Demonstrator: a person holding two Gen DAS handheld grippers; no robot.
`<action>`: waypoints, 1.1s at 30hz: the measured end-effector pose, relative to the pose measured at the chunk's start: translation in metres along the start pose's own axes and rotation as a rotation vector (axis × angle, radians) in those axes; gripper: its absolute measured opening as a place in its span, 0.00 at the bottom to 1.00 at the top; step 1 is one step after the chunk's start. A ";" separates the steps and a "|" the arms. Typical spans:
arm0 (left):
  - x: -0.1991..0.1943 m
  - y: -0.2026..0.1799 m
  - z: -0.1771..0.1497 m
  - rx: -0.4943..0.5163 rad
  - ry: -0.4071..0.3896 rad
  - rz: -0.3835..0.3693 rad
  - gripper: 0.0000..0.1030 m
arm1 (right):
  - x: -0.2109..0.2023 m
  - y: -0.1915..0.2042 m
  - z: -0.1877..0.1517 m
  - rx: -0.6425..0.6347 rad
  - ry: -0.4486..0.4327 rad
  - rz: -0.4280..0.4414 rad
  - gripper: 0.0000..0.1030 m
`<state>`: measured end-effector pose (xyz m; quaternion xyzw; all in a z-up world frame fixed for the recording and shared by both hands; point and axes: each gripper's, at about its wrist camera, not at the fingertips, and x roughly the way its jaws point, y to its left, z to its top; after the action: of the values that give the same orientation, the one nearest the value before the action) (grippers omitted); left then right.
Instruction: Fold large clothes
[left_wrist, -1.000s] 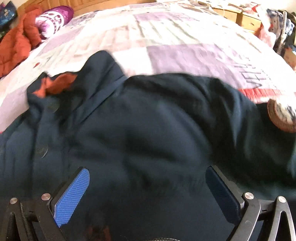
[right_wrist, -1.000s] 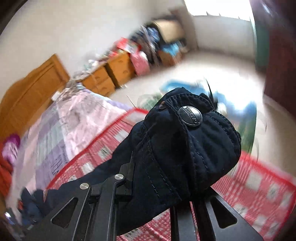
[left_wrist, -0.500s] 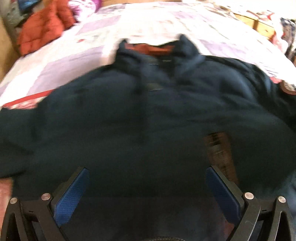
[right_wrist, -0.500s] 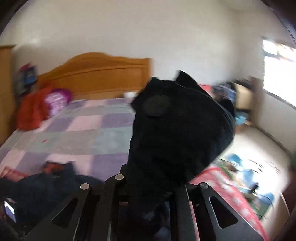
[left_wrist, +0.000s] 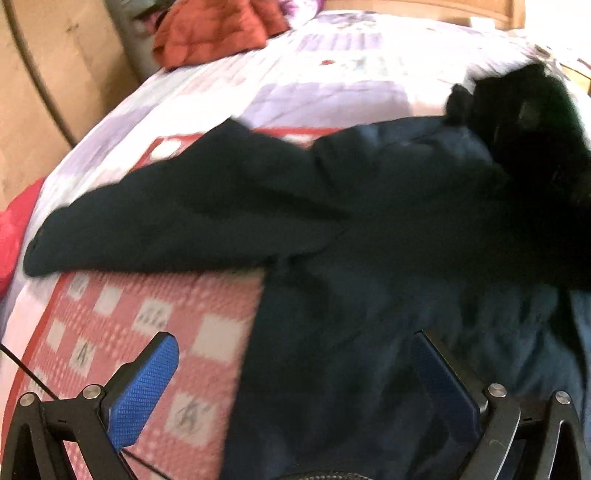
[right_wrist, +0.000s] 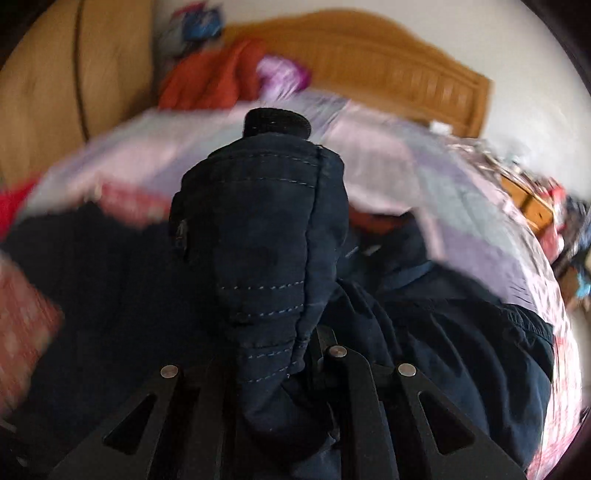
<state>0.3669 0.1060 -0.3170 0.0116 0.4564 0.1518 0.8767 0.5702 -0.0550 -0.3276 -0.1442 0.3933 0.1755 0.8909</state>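
Note:
A large dark navy jacket (left_wrist: 362, 229) lies spread on the bed, one sleeve (left_wrist: 140, 225) stretching out to the left over the red checked cover. My left gripper (left_wrist: 295, 387) hangs open just above the jacket's lower body, its blue pads (left_wrist: 144, 387) wide apart with nothing between them. In the right wrist view my right gripper (right_wrist: 295, 354) is shut on the jacket's other sleeve cuff (right_wrist: 266, 236), which stands up between the fingers with stitched seams and a black tab on top. That cuff is held over the jacket's body (right_wrist: 461, 339).
The bed carries a lilac patchwork quilt (left_wrist: 332, 85) and a red-and-white checked cover (left_wrist: 122, 332). An orange-red garment (left_wrist: 214, 29) and a purple pillow (right_wrist: 284, 77) lie by the wooden headboard (right_wrist: 388, 66). A wooden wardrobe (left_wrist: 44, 92) stands on the left; cluttered drawers (right_wrist: 535, 206) on the right.
My right gripper has swung the sleeve cuff from beside the bed across over the jacket, rolling as it went. My left gripper has slid leftward along the jacket to its left sleeve side.

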 end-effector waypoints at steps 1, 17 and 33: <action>0.004 0.007 -0.005 -0.007 0.009 0.007 1.00 | 0.013 0.008 -0.006 -0.024 0.031 -0.007 0.13; 0.018 0.000 -0.003 -0.039 0.013 -0.034 1.00 | -0.033 0.033 -0.036 -0.050 0.008 0.285 0.87; 0.116 -0.147 0.108 0.135 0.051 -0.100 1.00 | -0.011 -0.216 -0.113 0.326 0.119 -0.040 0.86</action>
<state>0.5535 0.0109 -0.3693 0.0439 0.4878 0.0769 0.8684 0.5818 -0.2956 -0.3668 -0.0157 0.4656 0.0828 0.8810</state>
